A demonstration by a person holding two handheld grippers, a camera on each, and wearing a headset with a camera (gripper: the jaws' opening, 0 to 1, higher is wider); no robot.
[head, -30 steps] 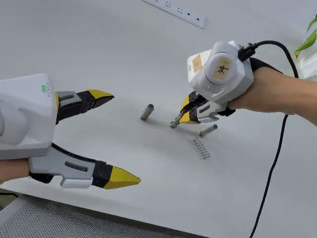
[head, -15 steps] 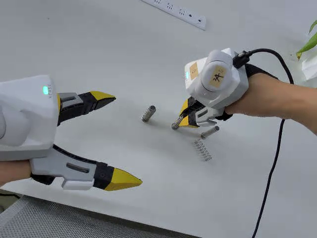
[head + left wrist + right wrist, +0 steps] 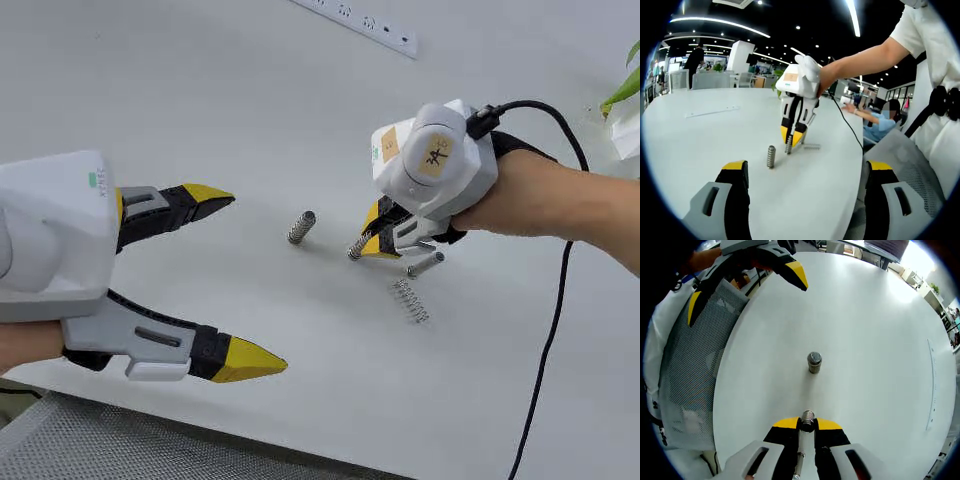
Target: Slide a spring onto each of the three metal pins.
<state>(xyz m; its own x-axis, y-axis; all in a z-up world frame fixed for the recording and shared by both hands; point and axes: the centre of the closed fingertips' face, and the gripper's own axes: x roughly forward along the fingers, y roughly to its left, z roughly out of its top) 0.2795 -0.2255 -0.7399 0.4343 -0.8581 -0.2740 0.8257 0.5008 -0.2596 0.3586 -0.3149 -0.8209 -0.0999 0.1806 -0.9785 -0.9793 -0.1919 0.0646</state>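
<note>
Gaping wide over the white office table (image 3: pixel 250 90), left tongs (image 3: pixel 254 282) face right tongs (image 3: pixel 373 243) pinching a pin (image 3: pixel 357 246).

left gripper (image 3: pixel 250 281) and right gripper (image 3: pixel 366 246): white shells, black jaws tipped yellow, black cable (image 3: pixel 556 300) on the right.

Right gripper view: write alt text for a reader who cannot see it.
The yellow-tipped right gripper pinches a silver spring-covered metal pin at bottom centre. Beyond it a second spring-covered pin stands upright on the round white table, and the left gripper hangs open at upper left.
</note>
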